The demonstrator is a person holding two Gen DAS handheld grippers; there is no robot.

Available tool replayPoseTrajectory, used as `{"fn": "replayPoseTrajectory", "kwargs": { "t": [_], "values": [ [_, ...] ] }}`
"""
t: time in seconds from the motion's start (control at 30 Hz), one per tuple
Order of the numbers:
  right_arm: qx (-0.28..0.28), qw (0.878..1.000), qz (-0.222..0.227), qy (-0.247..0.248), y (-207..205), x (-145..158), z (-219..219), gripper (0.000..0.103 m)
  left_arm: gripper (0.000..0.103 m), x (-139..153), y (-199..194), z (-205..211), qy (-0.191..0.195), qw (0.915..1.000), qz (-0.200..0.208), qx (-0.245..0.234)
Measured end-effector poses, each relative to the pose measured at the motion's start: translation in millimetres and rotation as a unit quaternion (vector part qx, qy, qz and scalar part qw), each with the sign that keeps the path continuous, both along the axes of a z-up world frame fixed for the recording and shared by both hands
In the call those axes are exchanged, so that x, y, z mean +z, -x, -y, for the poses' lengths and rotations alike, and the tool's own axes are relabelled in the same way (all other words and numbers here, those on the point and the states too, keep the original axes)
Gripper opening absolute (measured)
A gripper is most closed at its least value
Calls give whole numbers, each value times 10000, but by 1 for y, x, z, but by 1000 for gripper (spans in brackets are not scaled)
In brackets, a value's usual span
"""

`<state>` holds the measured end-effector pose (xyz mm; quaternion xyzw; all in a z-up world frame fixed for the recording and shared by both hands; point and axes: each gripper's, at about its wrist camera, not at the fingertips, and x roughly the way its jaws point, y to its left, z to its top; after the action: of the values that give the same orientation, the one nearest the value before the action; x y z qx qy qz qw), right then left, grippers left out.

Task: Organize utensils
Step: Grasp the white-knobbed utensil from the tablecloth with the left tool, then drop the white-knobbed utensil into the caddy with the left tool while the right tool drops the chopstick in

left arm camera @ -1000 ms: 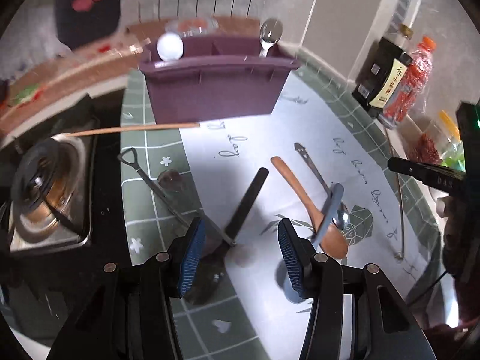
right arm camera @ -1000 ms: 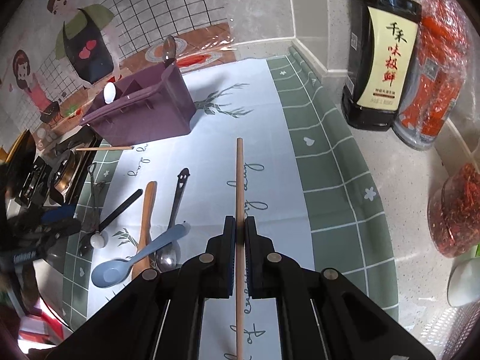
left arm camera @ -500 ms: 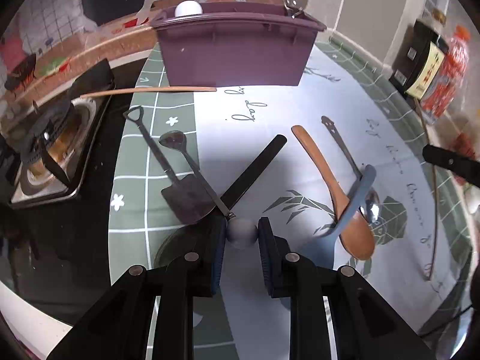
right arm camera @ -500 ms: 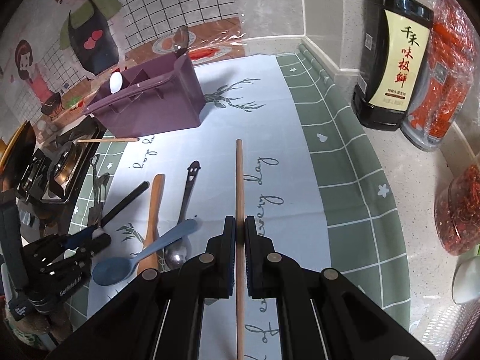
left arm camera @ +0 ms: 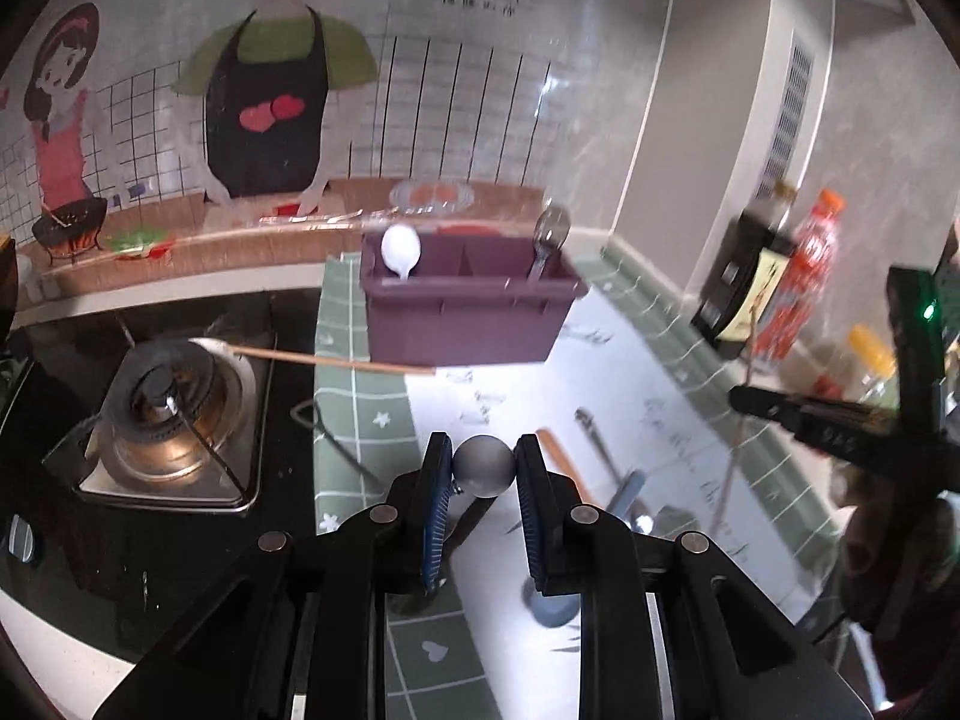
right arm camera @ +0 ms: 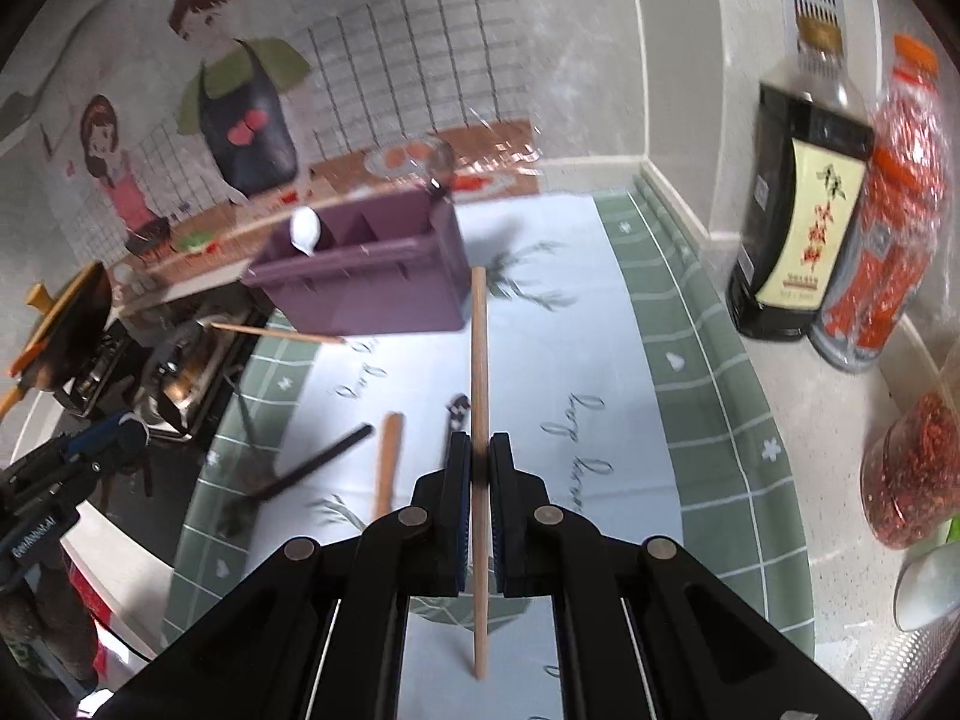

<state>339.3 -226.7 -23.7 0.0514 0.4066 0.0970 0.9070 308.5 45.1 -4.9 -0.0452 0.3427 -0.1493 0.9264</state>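
Two utensils in hand, both clear of the table. Left gripper (left arm camera: 483, 468) fingers clamped on a grey ball-ended utensil (left arm camera: 483, 467); right gripper (right arm camera: 475, 459) fingers clamped on a chopstick (right arm camera: 478, 360). Step: carry to the purple organizer (left arm camera: 462, 324). Next: lower each into a compartment, then release.

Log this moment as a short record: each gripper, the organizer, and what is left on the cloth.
left gripper: shut on the round grey end of a utensil
right gripper: shut on a wooden chopstick
purple organizer: upright at the cloth's far end; holds a white spoon and a metal spoon
second chopstick: lies from the stove burner toward the organizer
cloth: wooden spoon, black-handled utensil
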Motion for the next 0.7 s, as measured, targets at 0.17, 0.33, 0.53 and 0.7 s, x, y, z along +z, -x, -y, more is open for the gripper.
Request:
{"fn": "replayPoseTrajectory", "kwargs": {
  "t": [0.17, 0.33, 0.53, 0.7],
  "values": [
    [51, 9999, 150, 16, 2, 12, -7, 6, 22, 24, 4, -4, 250, 9996, 122, -59],
    [109, 9993, 371, 12, 0, 32, -12, 6, 22, 47, -9, -12, 761, 9970, -7, -170],
    [177, 9950, 982, 57, -16, 87, -20, 6, 22, 99, -36, -21, 1289, 9909, 257, -283],
    [273, 9827, 1796, 358, -44, 159, -34, 6, 22, 154, -76, -28, 1658, 9838, 615, -305]
  ]
}}
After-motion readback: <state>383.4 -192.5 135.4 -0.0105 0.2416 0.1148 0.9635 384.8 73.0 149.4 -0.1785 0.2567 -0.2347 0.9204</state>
